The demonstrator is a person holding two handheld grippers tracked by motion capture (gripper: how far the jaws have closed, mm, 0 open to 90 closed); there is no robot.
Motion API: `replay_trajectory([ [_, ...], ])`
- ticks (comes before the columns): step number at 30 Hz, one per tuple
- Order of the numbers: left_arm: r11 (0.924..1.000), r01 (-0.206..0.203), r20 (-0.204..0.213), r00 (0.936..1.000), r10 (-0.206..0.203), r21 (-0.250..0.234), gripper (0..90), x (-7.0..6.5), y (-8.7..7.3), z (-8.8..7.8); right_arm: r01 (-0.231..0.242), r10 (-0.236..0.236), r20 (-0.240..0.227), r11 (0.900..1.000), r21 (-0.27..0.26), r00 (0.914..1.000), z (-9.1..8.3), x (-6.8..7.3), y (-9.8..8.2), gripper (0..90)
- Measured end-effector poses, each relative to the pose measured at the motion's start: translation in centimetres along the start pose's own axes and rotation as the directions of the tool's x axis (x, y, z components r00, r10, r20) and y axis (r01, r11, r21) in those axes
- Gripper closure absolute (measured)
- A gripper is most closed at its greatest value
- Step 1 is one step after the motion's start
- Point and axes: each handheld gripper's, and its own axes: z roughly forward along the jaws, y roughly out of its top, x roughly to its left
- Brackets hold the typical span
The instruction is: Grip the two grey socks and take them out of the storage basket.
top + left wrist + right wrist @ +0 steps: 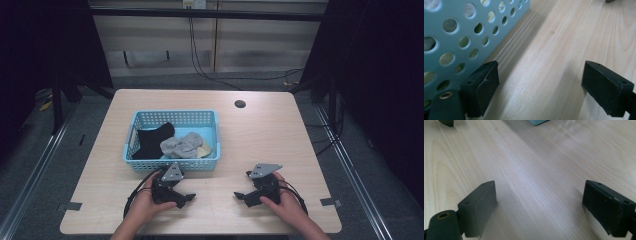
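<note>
**Both grippers parked wide on the tabletop, socks lying in the basket**

Left to right, as noted from the high view: the left gripper (181, 199) is held low on the tabletop (260, 135), just in front of the blue basket (145, 119). Its jaws are seen standing wide in the left gripper view, with bare wood between them and the perforated basket wall (461, 30) close alongside one jaw.

Inside the basket a black sock (151, 140) is laid at the left, a grey sock (180, 146) bunched just right of it and touching it, and a pale beige piece (204, 150) is tucked beside the grey one.

Further right, the right gripper (244, 196) is rested on the tabletop, well apart from the basket, jaws likewise wide and empty in the right gripper view.

Handling, as judged: the socks are taken to be light, soft and limp, not fragile; sagging and folding are expected when lifted. A raised fold of the grey bundle, or the black sock's upper edge, is judged the best place to pinch.

No brand, label or writing can be read on anything
</note>
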Motion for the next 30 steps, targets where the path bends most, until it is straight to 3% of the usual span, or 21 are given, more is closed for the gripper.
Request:
replay_trajectory([
  [4, 0.9998, 0.009, -0.007, 0.9999, -0.008, 0.020, 13.9, -0.2, 0.2, -0.1, 0.000, 0.000, 0.000, 1.000, 0.000, 1.0000, 0.0, 0.0, 0.0, 11.6],
  [6, 0.9979, 0.014, -0.010, 0.9999, -0.013, 0.064, 15.0, -0.4, 0.6, -0.2, 0.000, 0.000, 0.000, 1.000, 0.000, 1.0000, 0.0, 0.0, 0.0, 11.6],
  [10, 0.9884, 0.030, 0.014, 0.9994, -0.032, 0.149, 17.4, -0.6, 1.3, -0.8, -0.002, 0.002, 0.000, 1.000, 0.000, 1.0000, 0.0, 0.0, 0.0, 11.6],
  [11, 0.9884, 0.030, 0.014, 0.9994, -0.032, 0.149, 19.2, -0.6, 1.3, -0.8, 0.000, 0.000, 0.000, 1.000, 0.001, 1.0000, 0.0, 0.0, 0.0, 11.6],
  [12, 0.9819, 0.047, 0.027, 0.9982, -0.053, 0.184, 20.6, -0.7, 1.6, -1.1, -0.002, 0.002, 0.000, 1.000, 0.000, 1.0000, 0.0, 0.0, 0.0, 11.6],
  [13, 0.9819, 0.047, 0.027, 0.9982, -0.053, 0.184, 20.6, -0.7, 1.6, -1.1, -0.002, 0.002, 0.000, 1.000, 0.000, 1.0000, 0.0, 0.0, 0.0, 11.6],
  [14, 0.9706, 0.033, 0.038, 0.9983, -0.044, 0.239, 20.7, -0.7, 1.9, -1.6, -0.001, 0.001, -0.001, 1.000, 0.001, 1.0000, 0.0, 0.0, 0.0, 11.6],
  [16, 0.9693, 0.040, 0.042, 0.9978, -0.052, 0.243, 20.9, -0.8, 2.1, -1.8, 0.000, 0.000, 0.000, 1.000, 0.001, 1.0000, 0.0, 0.0, 0.0, 11.6],
  [17, 0.9605, 0.037, 0.070, 0.9959, -0.058, 0.276, 21.8, -0.8, 2.6, -2.4, -0.001, 0.001, 0.000, 1.000, 0.001, 1.0000, 0.0, 0.0, 0.0, 11.6],
  [18, 0.9605, 0.037, 0.070, 0.9959, -0.058, 0.276, 22.4, -0.8, 2.6, -2.4, -0.001, 0.001, 0.000, 1.000, 0.001, 1.0000, 0.0, 0.0, 0.0, 11.6],
  [19, 0.9531, 0.050, 0.067, 0.9951, -0.073, 0.299, 23.0, -0.7, 3.0, -2.9, -0.001, 0.001, 0.000, 1.000, 0.001, 1.0000, 0.0, 0.0, 0.0, 11.6],
  [20, 0.9531, 0.050, 0.067, 0.9951, -0.073, 0.299, 23.0, -0.7, 3.0, -2.9, -0.001, 0.001, 0.000, 1.000, 0.001, 1.0000, 0.0, 0.0, 0.0, 11.6],
  [21, 0.9401, 0.075, 0.074, 0.9917, -0.105, 0.332, 23.0, -0.6, 3.2, -3.2, 0.000, 0.000, 0.000, 1.000, 0.001, 1.0000, 0.0, 0.0, 0.0, 11.6],
  [22, 0.9334, 0.081, 0.077, 0.9903, -0.115, 0.350, 23.0, -0.6, 3.3, -3.3, -0.001, 0.001, 0.000, 1.000, 0.001, 1.0000, 0.0, 0.0, 0.0, 11.6],
  [23, 0.9288, 0.085, 0.082, 0.9890, -0.123, 0.361, 23.0, -0.5, 3.3, -3.3, -0.001, 0.001, 0.000, 1.000, 0.001, 1.0000, 0.0, 0.0, 0.0, 11.6],
  [24, 0.9288, 0.085, 0.082, 0.9890, -0.123, 0.361, 23.0, -0.5, 3.3, -3.3, -0.001, 0.001, 0.000, 1.000, 0.001, 1.0000, 0.0, 0.0, 0.0, 11.6],
  [25, 0.9134, 0.089, 0.088, 0.9870, -0.135, 0.397, 23.0, -0.5, 3.4, -3.3, -0.002, 0.002, 0.000, 1.000, 0.000, 1.0000, 0.0, 0.0, 0.0, 11.6],
  [27, 0.8986, 0.088, 0.091, 0.9860, -0.140, 0.430, 23.1, -0.4, 3.4, -3.4, 0.000, 0.000, -0.001, 1.000, 0.001, 1.0000, 0.0, 0.0, 0.0, 11.6],
  [30, 0.8854, 0.094, 0.092, 0.9841, -0.152, 0.455, 23.0, -0.3, 3.6, -3.6, -0.002, 0.002, 0.000, 1.000, 0.000, 1.0000, 0.0, 0.0, 0.0, 11.6],
])
